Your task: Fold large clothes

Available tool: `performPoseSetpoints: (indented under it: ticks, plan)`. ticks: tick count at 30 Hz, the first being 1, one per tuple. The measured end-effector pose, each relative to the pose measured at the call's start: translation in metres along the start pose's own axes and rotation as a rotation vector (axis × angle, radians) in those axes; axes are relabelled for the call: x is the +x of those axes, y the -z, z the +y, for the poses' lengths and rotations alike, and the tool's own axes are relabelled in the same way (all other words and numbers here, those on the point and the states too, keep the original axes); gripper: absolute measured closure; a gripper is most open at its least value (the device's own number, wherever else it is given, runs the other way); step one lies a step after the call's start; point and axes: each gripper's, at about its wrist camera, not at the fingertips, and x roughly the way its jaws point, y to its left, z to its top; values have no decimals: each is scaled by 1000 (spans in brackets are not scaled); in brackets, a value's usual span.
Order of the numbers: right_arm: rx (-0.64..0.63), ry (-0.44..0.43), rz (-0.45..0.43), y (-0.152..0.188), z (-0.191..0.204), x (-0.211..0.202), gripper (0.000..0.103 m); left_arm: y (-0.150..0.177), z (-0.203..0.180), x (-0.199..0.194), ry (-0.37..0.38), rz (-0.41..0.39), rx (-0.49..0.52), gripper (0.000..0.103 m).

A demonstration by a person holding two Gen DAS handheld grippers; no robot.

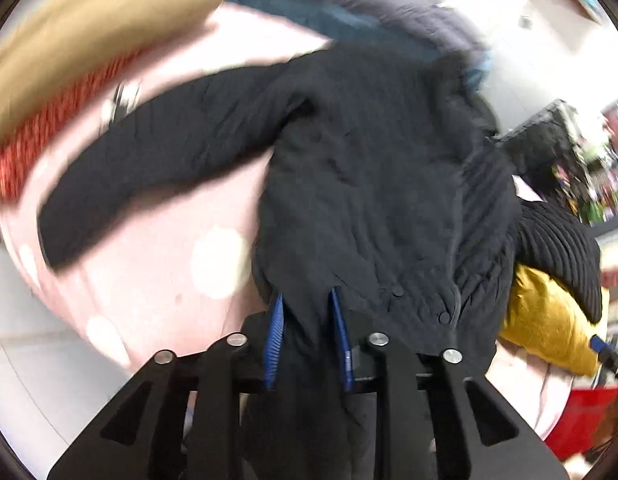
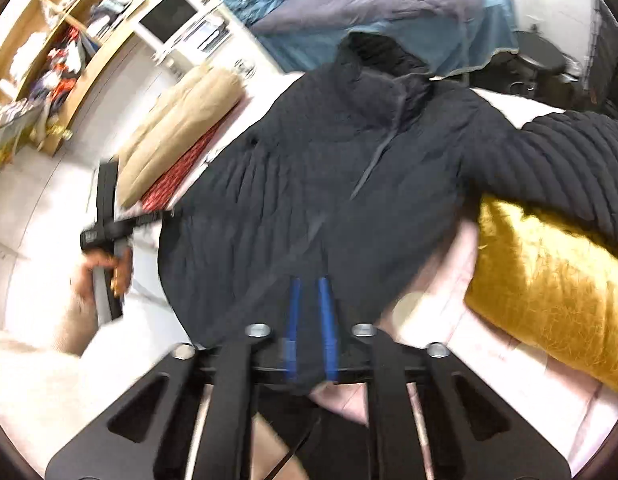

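Note:
A large black quilted jacket [image 1: 369, 180] lies front-up on a pink dotted bedsheet [image 1: 149, 280], one sleeve [image 1: 149, 168] stretched out to the left. My left gripper [image 1: 307, 298] is shut on its lower hem, with dark fabric filling the gap between the blue pads [image 1: 275, 340]. In the right wrist view the jacket [image 2: 329, 160] spreads away towards its hood, and my right gripper [image 2: 309, 284] is shut on the hem near the zip, with cloth pinched between its blue pads [image 2: 327, 320]. A hand [image 2: 105, 272] holds the other tool at the jacket's left edge.
A mustard cushion [image 2: 549, 280] lies under the right sleeve, also seen as the cushion [image 1: 549, 320]. Beige rolled bedding [image 2: 181, 128] and a red patterned cloth [image 2: 177, 176] lie along the left. A blue-grey blanket [image 2: 389, 12] is beyond the hood. Shelves [image 2: 69, 40] stand far left.

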Motion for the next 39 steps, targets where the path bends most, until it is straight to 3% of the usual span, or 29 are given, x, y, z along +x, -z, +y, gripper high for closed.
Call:
performPoseSetpoints:
  ticks: [1, 2, 3, 6, 9, 14, 17, 19, 23, 26, 29, 36, 38, 39]
  plan:
    - [29, 35, -5, -1, -12, 7, 44, 1, 7, 7, 2, 6, -20, 70]
    - [53, 110, -14, 3, -25, 15, 37, -1, 12, 9, -7, 2, -28, 64]
    - [66, 187, -12, 8, -41, 26, 37, 1, 16, 13, -58, -9, -17, 62]
    - [55, 287, 16, 23, -73, 57, 37, -4, 27, 16, -124, -11, 16, 56]
    - [-21, 367, 113, 53, -90, 96, 38, -3, 36, 17, -192, -3, 55, 55]
    - [-92, 343, 184, 81, -103, 145, 39, 8, 48, 25, -208, 42, 61, 52]
    - [-37, 296, 261, 94, -116, 168, 39, 25, 50, 32, -222, 71, 122, 44]
    - [7, 228, 296, 96, -120, 173, 39, 41, 52, 42, -222, 137, 171, 44]
    - [31, 173, 279, 91, -116, 169, 39, 71, 62, 53, -142, 212, 173, 44]
    - [45, 192, 274, 95, -123, 167, 39, 90, 80, 62, 47, 263, 23, 44]
    - [63, 198, 274, 98, -124, 161, 39, 97, 84, 73, 172, 243, -73, 44]
    - [35, 227, 291, 101, -106, 154, 39, 90, 95, 106, 236, 171, -262, 46]
    - [30, 238, 288, 102, -104, 153, 39, 79, 95, 97, 270, 127, -295, 72]
    - [31, 241, 286, 102, -103, 152, 39, 68, 92, 89, 291, 90, -301, 77]
